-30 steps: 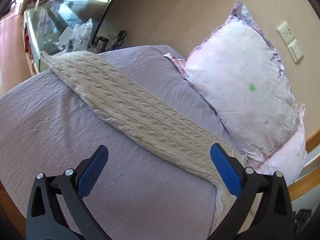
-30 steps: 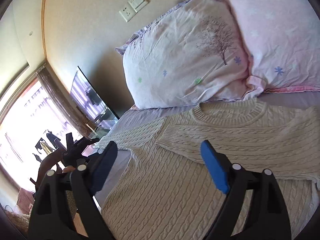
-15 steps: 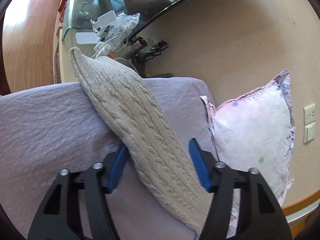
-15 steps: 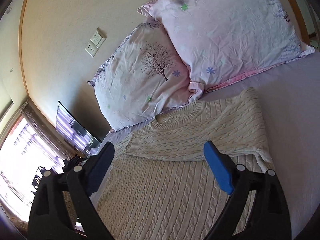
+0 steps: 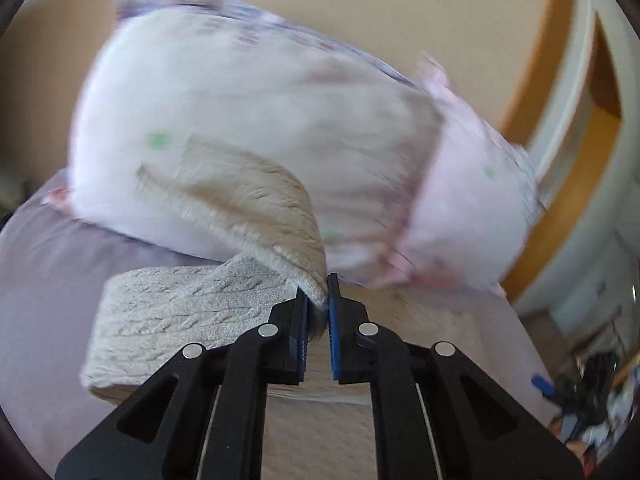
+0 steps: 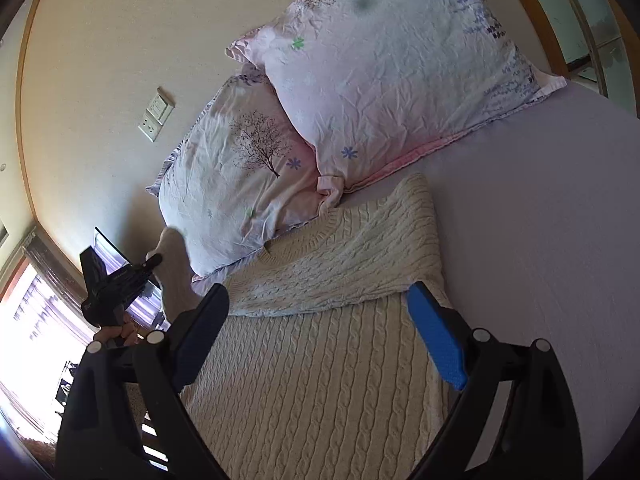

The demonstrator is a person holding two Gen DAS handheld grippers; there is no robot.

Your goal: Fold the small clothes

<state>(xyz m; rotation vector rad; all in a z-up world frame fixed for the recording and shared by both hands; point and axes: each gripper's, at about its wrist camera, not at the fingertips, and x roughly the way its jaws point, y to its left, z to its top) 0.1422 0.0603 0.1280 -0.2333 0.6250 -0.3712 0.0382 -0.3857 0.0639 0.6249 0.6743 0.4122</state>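
Observation:
A cream cable-knit sweater lies flat on the lilac bed sheet, one sleeve folded across its chest below the collar. My left gripper is shut on the other sleeve and holds it lifted, looped above the sweater; it also shows in the right wrist view at the left, sleeve hanging from it. My right gripper is open and empty, hovering over the sweater's body.
Two floral pink pillows lean on the beige wall at the head of the bed. A wall socket plate is above them. A dark screen and a bright window are at the left.
My left gripper closed on the sleeve and lifted it up toward the pillows. My right gripper pulled back and higher over the sweater, still open.

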